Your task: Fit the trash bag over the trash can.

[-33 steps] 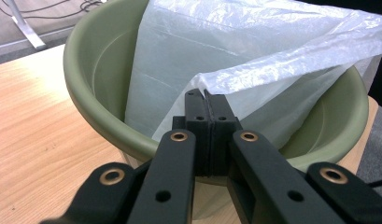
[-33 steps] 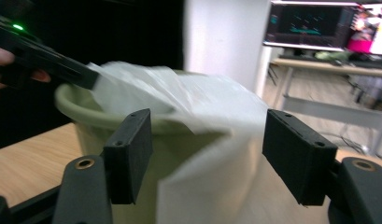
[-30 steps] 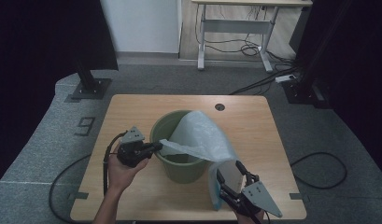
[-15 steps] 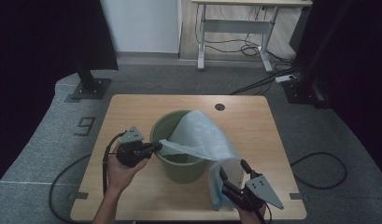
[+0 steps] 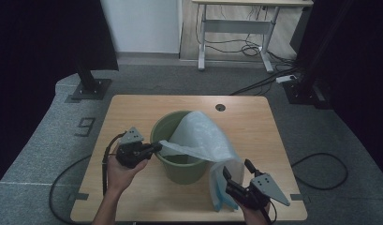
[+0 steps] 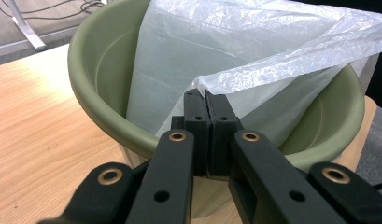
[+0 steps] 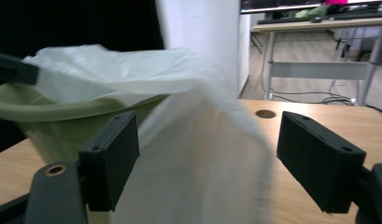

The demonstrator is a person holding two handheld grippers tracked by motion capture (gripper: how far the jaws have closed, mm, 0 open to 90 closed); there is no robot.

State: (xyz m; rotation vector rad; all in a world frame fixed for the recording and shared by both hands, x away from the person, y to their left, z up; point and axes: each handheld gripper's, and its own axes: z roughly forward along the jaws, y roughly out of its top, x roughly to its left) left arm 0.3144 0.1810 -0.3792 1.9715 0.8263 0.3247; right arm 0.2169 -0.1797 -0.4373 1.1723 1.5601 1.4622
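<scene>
Left tongs (image 5: 155,148) are clamped on the bag (image 5: 201,140) edge at the near-left rim of the bucket (image 5: 180,171); the left gripper view shows the jaws fully together with the film (image 6: 254,79) pinched between them, just inside the rim (image 6: 100,116). Hold that pinch as the anchor, don't pull, or the liner slides across instead of opening. Bag sits partly in the bucket, mid-table (image 5: 133,112), its upper part tented above the rim and its loose end draped over the near-right side down onto the table. Right tongs (image 5: 236,176) have just been opening and now stand wide, with the hanging film (image 7: 202,154) between the jaws and touching neither pad (image 7: 116,154). Next move, as I read it: regrip the free edge low on the right, take a single layer only, then lift and carry it out over the right rim so the mouth spreads and cuffs the bucket. Risks: grabbing both layers keeps the mouth shut; thin film tears if the two sides are tensioned hard; a light bucket may skid or tip toward the pull, so keep the force outward and downward over the rim.
</scene>
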